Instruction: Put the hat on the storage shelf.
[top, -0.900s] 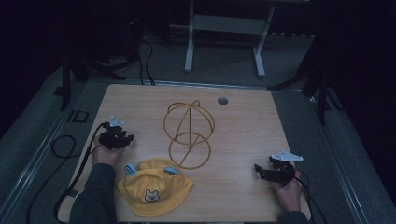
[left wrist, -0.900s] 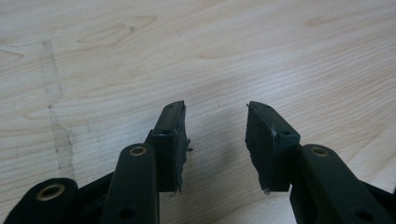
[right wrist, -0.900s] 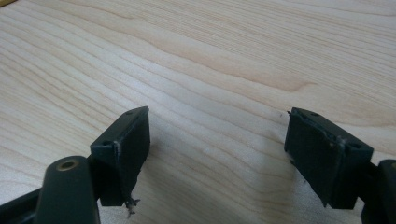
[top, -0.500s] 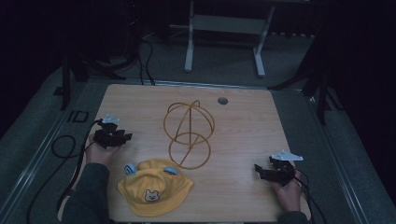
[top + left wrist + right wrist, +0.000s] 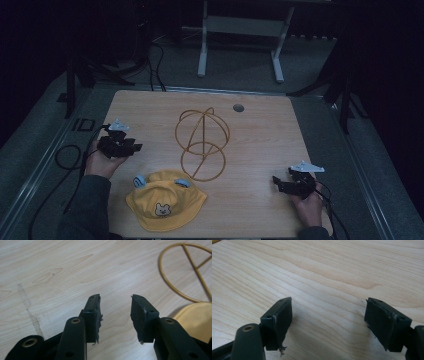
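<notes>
A yellow child's hat (image 5: 165, 197) with a small bear face and two blue ears lies at the table's near edge, left of centre. Behind it stands a gold wire stand (image 5: 202, 143) made of a round base ring and a wire globe on top. My left gripper (image 5: 134, 148) is held over the table's left side, behind and left of the hat, open with nothing between its jaws. In the left gripper view the stand's ring (image 5: 185, 272) and the hat's brim (image 5: 197, 320) lie to the right of the left gripper (image 5: 115, 312). My right gripper (image 5: 277, 183) rests open near the table's right front; the right gripper (image 5: 328, 322) has bare wood between its jaws.
The wooden table (image 5: 260, 145) has a round grey cable cap (image 5: 238, 107) near its far edge. A black cable (image 5: 65, 160) loops off the left side. A white frame (image 5: 240, 30) stands on the floor beyond the table.
My left gripper has drawn back and to the left, away from the hat. The right gripper has stayed where it was.
</notes>
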